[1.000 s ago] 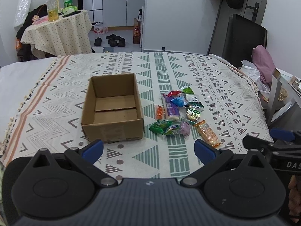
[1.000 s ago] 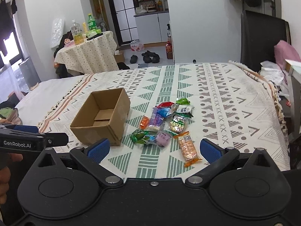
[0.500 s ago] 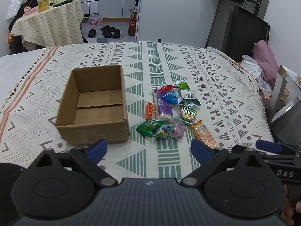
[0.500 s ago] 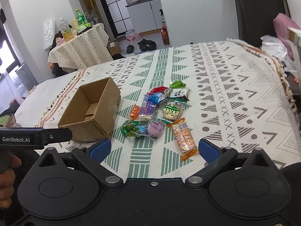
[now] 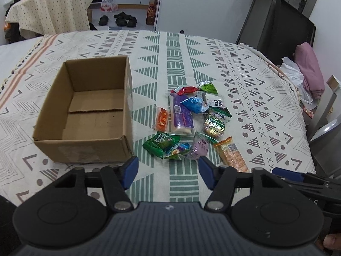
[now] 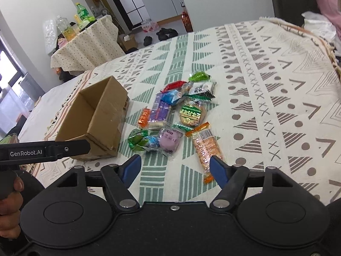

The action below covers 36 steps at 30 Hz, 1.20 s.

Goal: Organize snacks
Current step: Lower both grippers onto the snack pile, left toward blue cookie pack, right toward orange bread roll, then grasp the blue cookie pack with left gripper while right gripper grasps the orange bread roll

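An empty open cardboard box (image 5: 85, 115) (image 6: 93, 115) sits on the patterned cloth (image 5: 181, 49). To its right lies a pile of several snack packets: a green packet (image 5: 161, 143) (image 6: 137, 140), a purple round one (image 5: 199, 146) (image 6: 169, 139), a long purple bar (image 5: 181, 115), an orange cracker pack (image 5: 231, 154) (image 6: 205, 147). My left gripper (image 5: 168, 170) hovers just short of the green and purple packets, its jaws closing with nothing between them. My right gripper (image 6: 174, 168) hangs before the pile, jaws closing, its right fingertip (image 6: 217, 168) over the cracker pack's near end without gripping it.
A dotted-cloth side table (image 6: 85, 47) with bottles stands at the back left. Shoes (image 5: 121, 19) lie on the floor beyond the bed. A dark chair (image 5: 275, 27) and pink clothing (image 5: 309, 68) flank the right edge. The left gripper's body (image 6: 44, 149) crosses the right wrist view.
Both grippers have come down and forward toward the snack pile, and both pairs of jaws have narrowed. The box and the packets lie where they were.
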Tool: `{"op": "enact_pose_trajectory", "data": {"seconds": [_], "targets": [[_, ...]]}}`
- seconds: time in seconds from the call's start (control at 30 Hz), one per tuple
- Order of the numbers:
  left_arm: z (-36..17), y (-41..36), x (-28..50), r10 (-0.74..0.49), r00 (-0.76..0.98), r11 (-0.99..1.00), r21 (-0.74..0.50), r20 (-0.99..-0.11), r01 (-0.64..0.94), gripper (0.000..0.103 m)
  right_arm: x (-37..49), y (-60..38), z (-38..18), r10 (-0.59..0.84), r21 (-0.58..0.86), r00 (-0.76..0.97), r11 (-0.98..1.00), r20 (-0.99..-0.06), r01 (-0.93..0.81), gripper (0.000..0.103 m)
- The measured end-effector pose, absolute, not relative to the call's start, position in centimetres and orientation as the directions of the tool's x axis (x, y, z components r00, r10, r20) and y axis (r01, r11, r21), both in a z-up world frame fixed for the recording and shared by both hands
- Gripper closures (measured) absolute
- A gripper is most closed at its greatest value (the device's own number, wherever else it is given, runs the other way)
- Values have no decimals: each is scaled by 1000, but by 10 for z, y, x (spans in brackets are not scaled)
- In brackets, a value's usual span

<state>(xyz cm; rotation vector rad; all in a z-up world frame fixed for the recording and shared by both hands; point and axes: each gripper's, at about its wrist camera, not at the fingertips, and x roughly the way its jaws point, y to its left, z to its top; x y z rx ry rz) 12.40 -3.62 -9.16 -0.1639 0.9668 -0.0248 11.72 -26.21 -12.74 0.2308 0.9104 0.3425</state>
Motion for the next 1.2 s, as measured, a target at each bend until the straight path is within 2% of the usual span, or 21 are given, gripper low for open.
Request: {"op": "enact_pose_trajectory", "data": {"seconds": [0.4,0.63,1.2], "targets": [[-125,-50,170,-123,513,981,-183,-849,-67,68,160,-272,-157,367,342,516,928,-774,-147,46],[-146,-54,192,-122,474,980,-183,-872,-83,72,180,-271,-175,372,351,474,926,-798,-137,50],[-193,-52,214,-83,359,980,-141,-930,-139,72,200,-268,-212,344,320,408,939,-846,-127,50]]}}
